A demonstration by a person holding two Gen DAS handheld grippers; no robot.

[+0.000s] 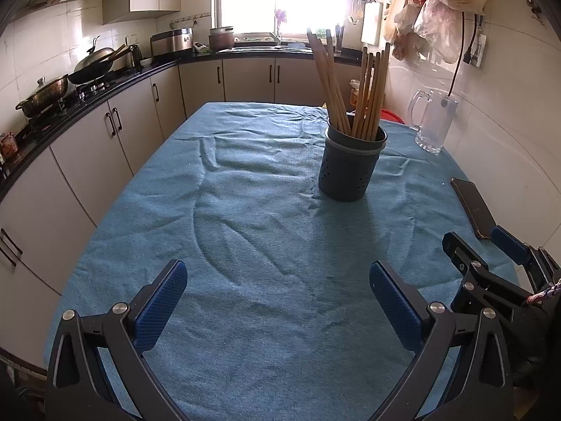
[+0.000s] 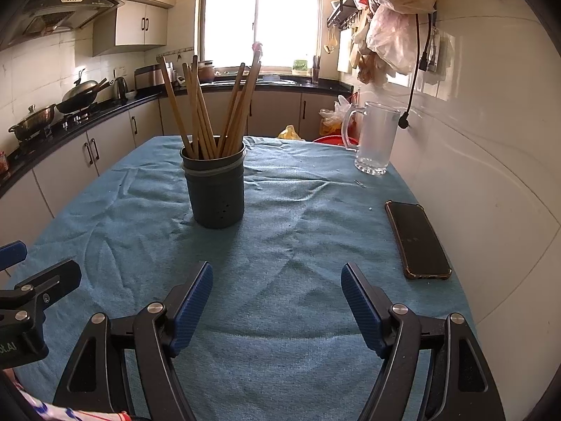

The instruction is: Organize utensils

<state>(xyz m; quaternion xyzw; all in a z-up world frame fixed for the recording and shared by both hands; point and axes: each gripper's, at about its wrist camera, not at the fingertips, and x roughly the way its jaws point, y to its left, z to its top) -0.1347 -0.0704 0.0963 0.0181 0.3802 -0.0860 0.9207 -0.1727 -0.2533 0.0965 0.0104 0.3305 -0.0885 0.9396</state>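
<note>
Both the left gripper and the right gripper hover with jaws released and grasping nothing above the blue-clothed worktop; the chopsticks stand upright in the dark holder mid-worktop, a glass mug and phone to its right

The chopsticks' lower ends are hidden inside the dark holder; the window is overexposed.

One holder, one mug, one phone.
</note>
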